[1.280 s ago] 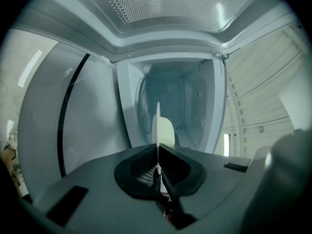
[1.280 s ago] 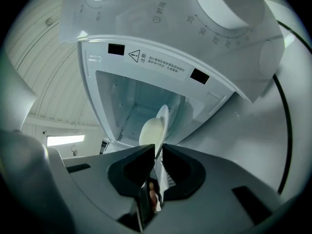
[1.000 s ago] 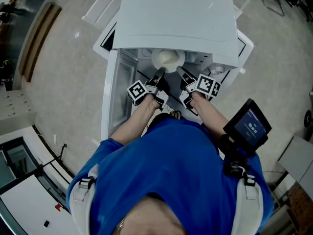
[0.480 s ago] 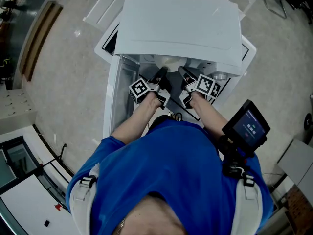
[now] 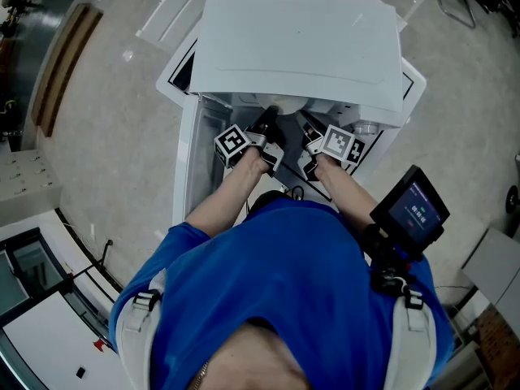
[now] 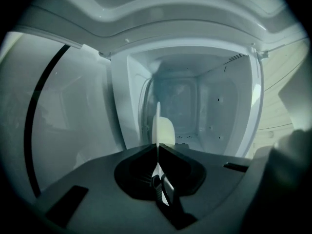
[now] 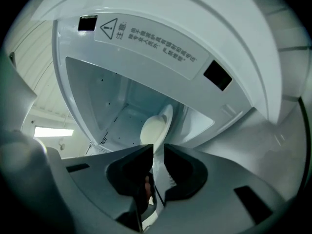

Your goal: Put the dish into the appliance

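The white dish [image 6: 158,126] stands on edge, thin and upright, inside the white appliance's cavity [image 6: 195,101]. My left gripper [image 6: 157,147] is shut on its near rim. In the right gripper view the dish [image 7: 155,126] shows its pale face, and my right gripper [image 7: 156,149] is closed on its lower rim. From the head view both grippers, left [image 5: 266,119] and right [image 5: 305,125], reach under the appliance's flat top [image 5: 301,39], which hides the dish. The appliance door [image 5: 193,165] hangs open at the left.
A warning label [image 7: 146,38] runs along the appliance's upper front edge. A black device with a lit screen [image 5: 414,210] rides at the person's right side. The cavity walls [image 7: 92,96] stand close on both sides of the dish.
Both grippers have carried the dish forward into the cavity. A second ago it showed in front of the opening in the head view; now the appliance top covers it.
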A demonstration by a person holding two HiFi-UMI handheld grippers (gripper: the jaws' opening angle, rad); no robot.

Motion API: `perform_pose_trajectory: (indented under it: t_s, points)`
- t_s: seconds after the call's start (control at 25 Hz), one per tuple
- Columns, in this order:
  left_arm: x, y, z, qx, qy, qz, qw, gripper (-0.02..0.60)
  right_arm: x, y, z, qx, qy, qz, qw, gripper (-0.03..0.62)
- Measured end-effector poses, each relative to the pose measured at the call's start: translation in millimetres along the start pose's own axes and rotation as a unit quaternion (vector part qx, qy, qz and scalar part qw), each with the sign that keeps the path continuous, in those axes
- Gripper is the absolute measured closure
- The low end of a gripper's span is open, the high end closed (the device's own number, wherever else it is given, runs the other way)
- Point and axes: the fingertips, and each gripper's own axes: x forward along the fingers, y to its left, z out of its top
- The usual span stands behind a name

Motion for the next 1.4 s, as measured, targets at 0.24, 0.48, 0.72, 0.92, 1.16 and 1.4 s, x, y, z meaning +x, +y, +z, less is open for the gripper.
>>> perform_pose_trajectory:
  t_s: [0.24,0.48,0.72,0.92,1.16,1.4]
  points:
    - [11.7,1.9,8.6,0.002,-0.003,0.008,1.0000,0.563,-1.4,0.4,-0.7,-0.016,0.001,-0.002,1.000,0.551]
    - [24.7,3.4,20.7,0.005,-0.006,0.026,0.9996,0.563,-2.4,1.5,-1.6,-0.020,0.001,-0.001,1.000,0.551]
    - [35.7,0.6,29.5,0.016,-0.008,0.042,0.9990,0.561,-2.6,1.8,-1.3,-0.021,-0.001,0.002,1.000,0.551]
    - [40.2,0.1,35.5,0.029,-0.012,0.047,0.9984,0.560,-2.9,2.3,-2.2,-0.022,-0.002,0.004,1.000,0.551]
    - [44.5,-3.1,37.2,0.130,0.004,0.054,0.9900,0.549,-2.2,3.0,-1.6,-0.025,-0.002,0.006,1.000,0.551]
    - [51.9,-7.2,40.4,0.256,0.022,0.081,0.9631,0.517,-2.3,4.1,-0.1,-0.029,0.000,0.007,1.000,0.551]
